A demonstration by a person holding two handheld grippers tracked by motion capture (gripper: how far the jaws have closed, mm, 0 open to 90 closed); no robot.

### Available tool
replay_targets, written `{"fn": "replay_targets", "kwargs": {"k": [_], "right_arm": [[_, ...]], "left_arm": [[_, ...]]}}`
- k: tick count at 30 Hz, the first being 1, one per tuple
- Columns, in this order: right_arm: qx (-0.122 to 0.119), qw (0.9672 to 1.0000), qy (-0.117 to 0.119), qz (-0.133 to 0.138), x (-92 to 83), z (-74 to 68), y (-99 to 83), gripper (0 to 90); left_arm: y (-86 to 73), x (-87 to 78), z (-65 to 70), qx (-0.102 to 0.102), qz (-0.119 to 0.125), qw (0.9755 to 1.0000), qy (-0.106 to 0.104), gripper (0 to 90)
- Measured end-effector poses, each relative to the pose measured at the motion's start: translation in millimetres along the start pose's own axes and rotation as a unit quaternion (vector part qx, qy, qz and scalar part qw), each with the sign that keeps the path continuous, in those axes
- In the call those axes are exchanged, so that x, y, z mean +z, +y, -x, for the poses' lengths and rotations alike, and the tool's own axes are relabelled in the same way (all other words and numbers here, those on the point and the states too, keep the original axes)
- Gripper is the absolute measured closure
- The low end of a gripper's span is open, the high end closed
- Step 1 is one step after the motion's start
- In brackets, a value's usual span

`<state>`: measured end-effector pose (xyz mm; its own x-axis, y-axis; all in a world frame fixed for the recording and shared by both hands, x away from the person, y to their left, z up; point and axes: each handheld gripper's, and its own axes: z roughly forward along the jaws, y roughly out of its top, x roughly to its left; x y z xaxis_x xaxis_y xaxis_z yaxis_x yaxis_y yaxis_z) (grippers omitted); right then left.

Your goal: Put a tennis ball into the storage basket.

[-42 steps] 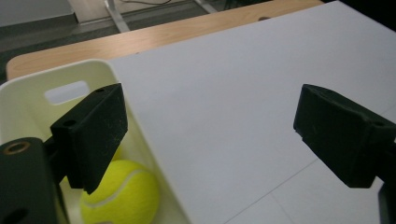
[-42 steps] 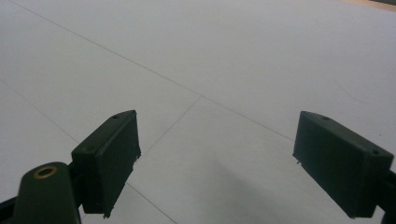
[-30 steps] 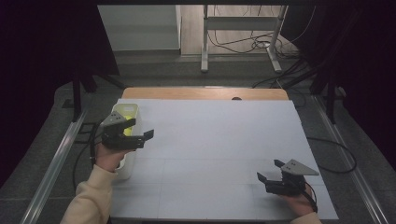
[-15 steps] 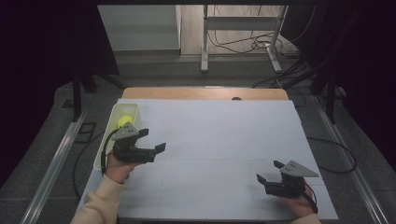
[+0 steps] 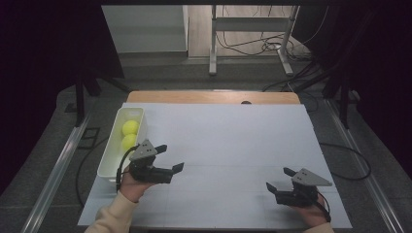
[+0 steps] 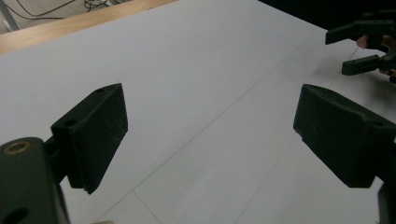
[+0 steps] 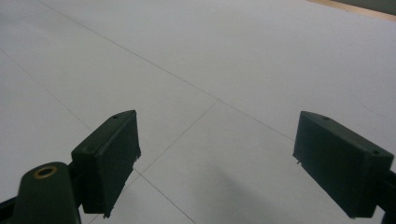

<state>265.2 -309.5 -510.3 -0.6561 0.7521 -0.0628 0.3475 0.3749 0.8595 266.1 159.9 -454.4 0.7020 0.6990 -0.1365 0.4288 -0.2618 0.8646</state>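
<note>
Left gripper (image 5: pixel 171 158) has slid away from the white plastic bin (image 5: pixel 109 160) holding two yellow tennis balls (image 5: pixel 129 134); jaws wide, empty. Right gripper (image 5: pixel 281 179) sits gaping too.

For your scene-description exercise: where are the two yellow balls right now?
In the high view, the two yellow balls lie in the white tray at the table's left edge, just behind the left hand-held gripper.
</note>
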Motion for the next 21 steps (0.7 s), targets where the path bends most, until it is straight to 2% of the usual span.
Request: {"fn": "replay_targets", "kwargs": {"k": [4, 10, 17, 19, 21], "right_arm": [[-0.001, 1.0000, 0.005, 0.002, -0.1, -0.7, 0.1, 14.9], [-0.003, 0.9998, 0.017, 0.005, -0.3, -2.0, 0.2, 14.8], [-0.004, 0.9995, 0.030, 0.006, 0.5, -3.7, -0.1, 14.8], [-0.003, 0.9995, 0.032, 0.007, 0.6, -4.1, -0.1, 14.8], [-0.001, 0.9992, 0.040, 0.008, 0.6, -5.0, -0.1, 14.8]], "left_arm": [[-8.6, 5.5, 4.2, -0.001, -0.009, 1.0000, -0.002, 10.7], [-22.5, 8.2, 4.5, -0.007, -0.011, 0.9999, -0.004, 10.6], [-41.0, 2.2, 5.3, -0.008, -0.021, 0.9998, 0.003, 10.5], [-49.3, -0.8, 3.9, -0.018, -0.023, 0.9996, 0.005, 10.5], [-55.2, -1.2, 3.8, -0.018, -0.030, 0.9994, 0.006, 10.6]]}}
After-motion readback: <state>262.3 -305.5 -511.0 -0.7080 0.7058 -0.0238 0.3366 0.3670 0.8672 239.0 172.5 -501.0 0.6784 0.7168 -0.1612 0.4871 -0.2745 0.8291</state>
